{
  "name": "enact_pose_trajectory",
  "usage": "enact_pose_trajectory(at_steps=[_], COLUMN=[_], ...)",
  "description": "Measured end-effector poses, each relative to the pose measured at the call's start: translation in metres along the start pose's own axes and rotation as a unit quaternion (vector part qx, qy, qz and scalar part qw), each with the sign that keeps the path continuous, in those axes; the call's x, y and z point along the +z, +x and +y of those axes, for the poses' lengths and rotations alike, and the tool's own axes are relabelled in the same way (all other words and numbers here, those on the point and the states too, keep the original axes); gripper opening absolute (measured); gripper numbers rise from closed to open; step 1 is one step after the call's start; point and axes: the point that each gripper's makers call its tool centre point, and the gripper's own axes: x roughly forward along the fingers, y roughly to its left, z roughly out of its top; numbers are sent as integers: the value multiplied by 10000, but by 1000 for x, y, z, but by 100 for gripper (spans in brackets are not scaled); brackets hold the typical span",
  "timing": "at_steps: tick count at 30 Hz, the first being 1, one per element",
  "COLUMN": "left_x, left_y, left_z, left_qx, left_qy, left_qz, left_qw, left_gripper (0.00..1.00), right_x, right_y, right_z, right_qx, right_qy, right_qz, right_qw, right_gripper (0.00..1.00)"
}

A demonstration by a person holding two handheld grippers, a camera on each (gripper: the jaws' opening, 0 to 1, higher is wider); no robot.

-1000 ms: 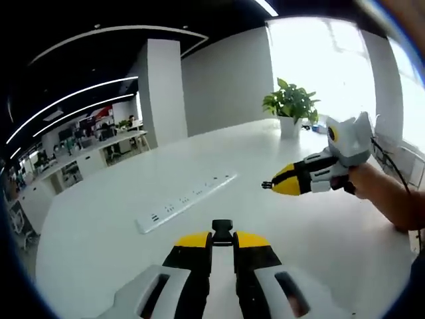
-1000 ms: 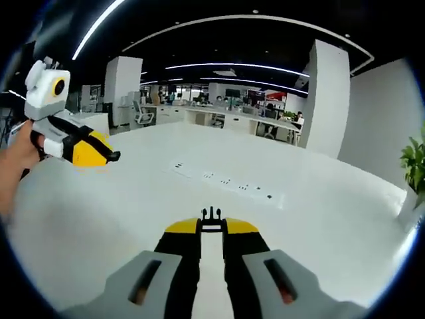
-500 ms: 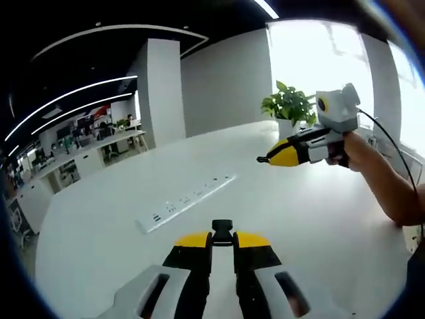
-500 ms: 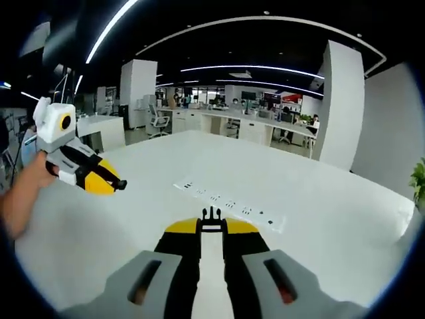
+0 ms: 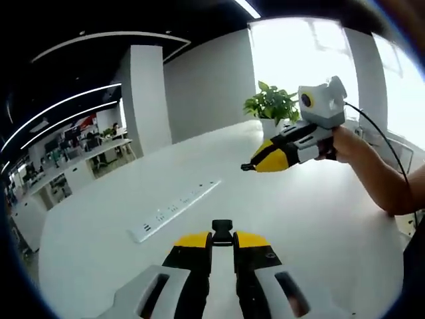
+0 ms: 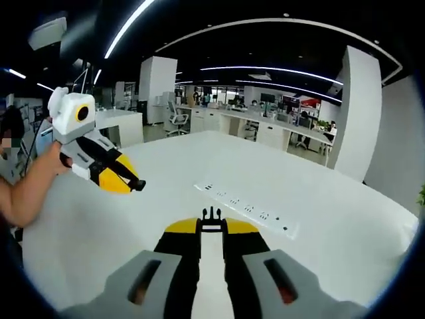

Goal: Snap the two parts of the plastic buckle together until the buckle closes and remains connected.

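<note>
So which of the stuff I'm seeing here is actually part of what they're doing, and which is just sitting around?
Part of the job:
- left gripper, shut on a black buckle part
- right gripper, shut on the pronged buckle part

Just lying about:
- white power strip on the white table
- potted plant
- office desks and chairs behind

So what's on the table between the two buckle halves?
In the left gripper view, bare white table lies under the gap between the socket half and the pronged half; the power strip lies off to the side.
</note>
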Motion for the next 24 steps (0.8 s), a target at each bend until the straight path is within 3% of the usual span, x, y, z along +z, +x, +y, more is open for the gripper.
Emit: enact_pose_trajectory(at_steps=[11, 17, 24], left_x=[-3, -1, -14], left_y=[-6, -6, 4], left_z=[-9, -10, -4], left_qx=[-147, -161, -176], left_qy=[179, 227, 151], left_qz=[54, 5, 141], left_qw=[9997, 9996, 9996], left_gripper=[11, 11, 11], right_x=[5, 12, 5], right_y=[-6, -10, -4], right_z=[13, 10, 13], right_qx=[259, 164, 186], right_qy=[-337, -322, -249], right_qz=[25, -104, -13], right_qw=[9991, 9993, 9995], right_gripper=[11, 11, 11])
